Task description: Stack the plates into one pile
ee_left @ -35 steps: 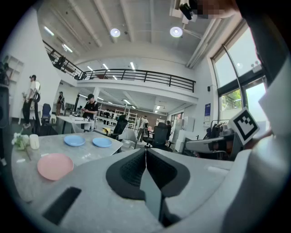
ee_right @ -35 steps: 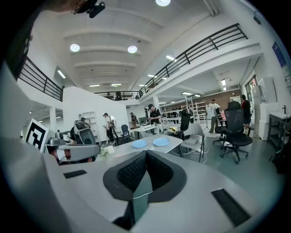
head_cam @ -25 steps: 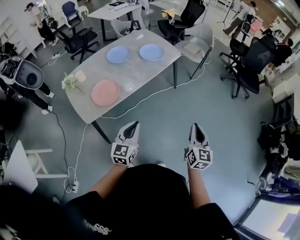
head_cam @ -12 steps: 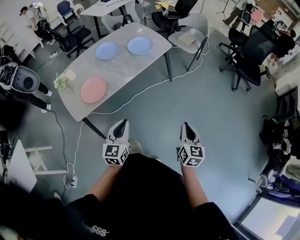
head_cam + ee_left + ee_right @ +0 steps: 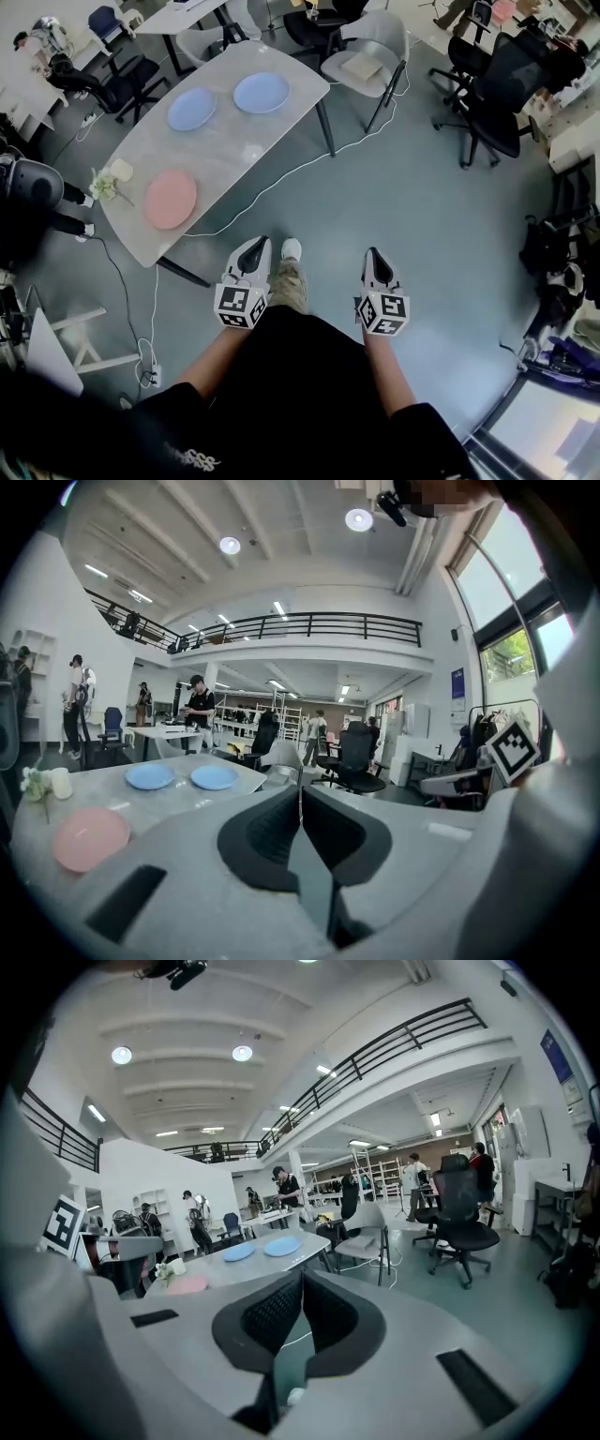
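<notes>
Three plates lie apart on a grey table ahead and to my left. Two are blue, one beside the other, at the far end. A pink plate lies at the near end. My left gripper and right gripper are held over the floor, short of the table, both shut and empty. In the left gripper view the shut gripper points past the pink plate and blue plates. From the right gripper the table is farther off, with the blue plates small.
A white cup with a flower sprig stands at the table's left edge. A grey chair sits at the far corner, black office chairs to the right. A white cable runs across the floor under the table. People stand in the background.
The table has slid up and to the left in the head view as the person walks. A foot has come into view between the grippers. Both grippers remain shut.
</notes>
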Action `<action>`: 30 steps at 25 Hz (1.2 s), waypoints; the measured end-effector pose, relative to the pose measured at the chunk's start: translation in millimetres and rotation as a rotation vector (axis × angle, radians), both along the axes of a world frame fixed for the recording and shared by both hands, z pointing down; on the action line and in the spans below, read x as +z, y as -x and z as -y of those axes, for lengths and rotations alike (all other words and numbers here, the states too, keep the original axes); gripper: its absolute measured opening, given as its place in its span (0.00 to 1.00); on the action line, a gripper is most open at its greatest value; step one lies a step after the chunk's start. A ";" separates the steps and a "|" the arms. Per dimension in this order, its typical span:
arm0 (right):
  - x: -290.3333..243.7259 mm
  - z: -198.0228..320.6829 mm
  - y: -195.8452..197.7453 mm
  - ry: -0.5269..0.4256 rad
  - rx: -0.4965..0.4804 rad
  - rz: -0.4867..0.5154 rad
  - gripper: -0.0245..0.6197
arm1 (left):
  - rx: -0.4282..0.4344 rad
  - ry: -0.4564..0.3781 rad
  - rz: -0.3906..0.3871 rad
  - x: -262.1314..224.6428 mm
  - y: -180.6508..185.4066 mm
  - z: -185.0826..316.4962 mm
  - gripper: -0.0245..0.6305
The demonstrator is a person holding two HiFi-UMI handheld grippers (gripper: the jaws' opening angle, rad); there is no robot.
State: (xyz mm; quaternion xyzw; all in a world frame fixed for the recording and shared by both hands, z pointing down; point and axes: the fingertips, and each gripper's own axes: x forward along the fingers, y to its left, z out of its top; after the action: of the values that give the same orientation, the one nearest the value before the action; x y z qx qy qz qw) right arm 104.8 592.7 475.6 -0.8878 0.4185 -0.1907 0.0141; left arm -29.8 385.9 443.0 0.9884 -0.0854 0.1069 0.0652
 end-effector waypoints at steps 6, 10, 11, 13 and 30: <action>3.2 63.0 -56.8 0.070 -0.043 -0.012 0.06 | 0.023 0.049 0.004 23.0 -67.6 55.7 0.07; -12.5 130.7 -81.4 0.086 -0.131 -0.050 0.06 | 0.023 0.056 0.001 29.9 -96.7 100.6 0.07; -14.8 145.0 -85.2 0.086 -0.151 -0.051 0.06 | 0.017 0.063 -0.001 30.4 -101.5 110.2 0.07; -14.0 166.9 -91.4 0.089 -0.180 -0.035 0.06 | 0.003 0.086 -0.006 32.6 -109.3 125.8 0.07; -11.5 309.5 -162.0 0.183 -0.249 -0.077 0.06 | 0.004 0.119 0.004 37.6 -162.1 250.3 0.06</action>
State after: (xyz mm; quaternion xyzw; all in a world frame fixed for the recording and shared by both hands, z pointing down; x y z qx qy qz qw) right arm 266.8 283.2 464.1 -0.8333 0.5065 -0.1942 -0.1066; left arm 132.3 135.5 480.6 0.9827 -0.0772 0.1141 0.1235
